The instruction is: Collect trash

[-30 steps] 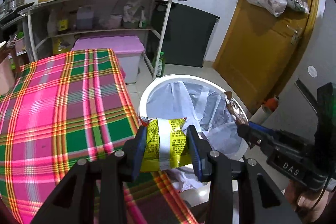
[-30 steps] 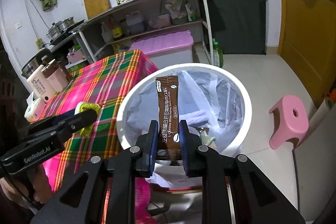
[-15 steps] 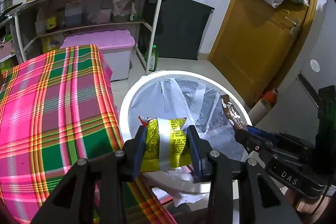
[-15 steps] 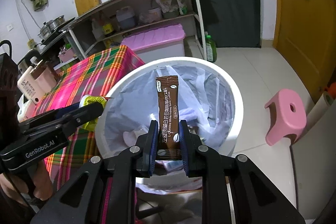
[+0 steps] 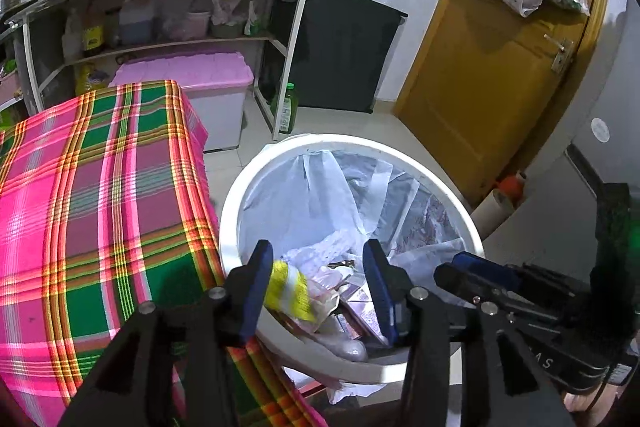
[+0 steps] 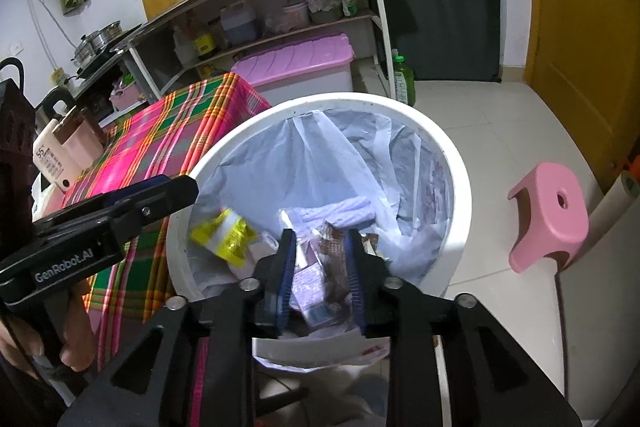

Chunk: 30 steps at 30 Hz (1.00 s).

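Observation:
A white round trash bin (image 5: 460,211) with a pale plastic liner stands on the floor beside the plaid table; it also shows in the right wrist view (image 6: 460,163). My left gripper (image 5: 318,281) is open above the bin's near rim. A yellow snack packet (image 5: 290,289) lies loose in the bin among other trash, also in the right wrist view (image 6: 226,235). My right gripper (image 6: 320,267) is open over the bin. A brown coffee sachet (image 6: 336,247) lies in the trash below it.
A table with a pink and green plaid cloth (image 5: 100,207) is left of the bin. A pink stool (image 6: 548,215) stands on the floor to the right. A shelf unit (image 5: 168,11), a pink-lidded box (image 5: 188,79) and a wooden door (image 5: 500,67) are behind.
Both grippers have opened. The yellow packet and the brown sachet dropped from the jaws into the bin. Both grippers moved closer over the bin.

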Tool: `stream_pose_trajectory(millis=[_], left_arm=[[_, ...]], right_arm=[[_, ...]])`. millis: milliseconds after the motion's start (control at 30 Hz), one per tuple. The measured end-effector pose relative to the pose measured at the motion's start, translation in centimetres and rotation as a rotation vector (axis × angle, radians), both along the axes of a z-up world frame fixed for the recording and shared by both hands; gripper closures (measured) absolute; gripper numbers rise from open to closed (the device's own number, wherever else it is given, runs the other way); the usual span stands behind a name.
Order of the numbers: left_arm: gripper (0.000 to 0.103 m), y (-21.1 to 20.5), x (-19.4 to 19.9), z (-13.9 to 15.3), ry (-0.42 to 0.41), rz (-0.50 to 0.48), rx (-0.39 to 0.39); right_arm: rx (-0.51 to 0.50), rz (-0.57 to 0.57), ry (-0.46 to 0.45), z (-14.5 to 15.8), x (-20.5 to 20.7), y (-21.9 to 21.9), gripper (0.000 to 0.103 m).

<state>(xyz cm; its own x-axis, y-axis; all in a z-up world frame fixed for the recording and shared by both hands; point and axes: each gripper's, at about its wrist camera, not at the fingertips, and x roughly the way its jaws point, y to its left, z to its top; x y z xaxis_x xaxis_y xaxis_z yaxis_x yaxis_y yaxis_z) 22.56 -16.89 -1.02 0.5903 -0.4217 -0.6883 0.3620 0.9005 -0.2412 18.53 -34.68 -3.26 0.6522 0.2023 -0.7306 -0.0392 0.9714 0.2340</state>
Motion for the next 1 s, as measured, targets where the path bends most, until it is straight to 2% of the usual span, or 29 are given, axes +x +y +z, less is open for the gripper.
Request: stream_pose_trajectory(millis=[367, 1000], left_arm=[[0.054, 1.4, -2.0, 1.1, -0.025, 0.019, -0.010], [0.054, 4.5, -9.8, 3.6, -0.117, 0.069, 0.003]], right_arm=[[-0.009, 0.011, -0.049, 1.9, -2.1, 0.9, 0.072], [-0.048, 0.051, -0.161, 5.6, -9.5, 4.6, 0.072]])
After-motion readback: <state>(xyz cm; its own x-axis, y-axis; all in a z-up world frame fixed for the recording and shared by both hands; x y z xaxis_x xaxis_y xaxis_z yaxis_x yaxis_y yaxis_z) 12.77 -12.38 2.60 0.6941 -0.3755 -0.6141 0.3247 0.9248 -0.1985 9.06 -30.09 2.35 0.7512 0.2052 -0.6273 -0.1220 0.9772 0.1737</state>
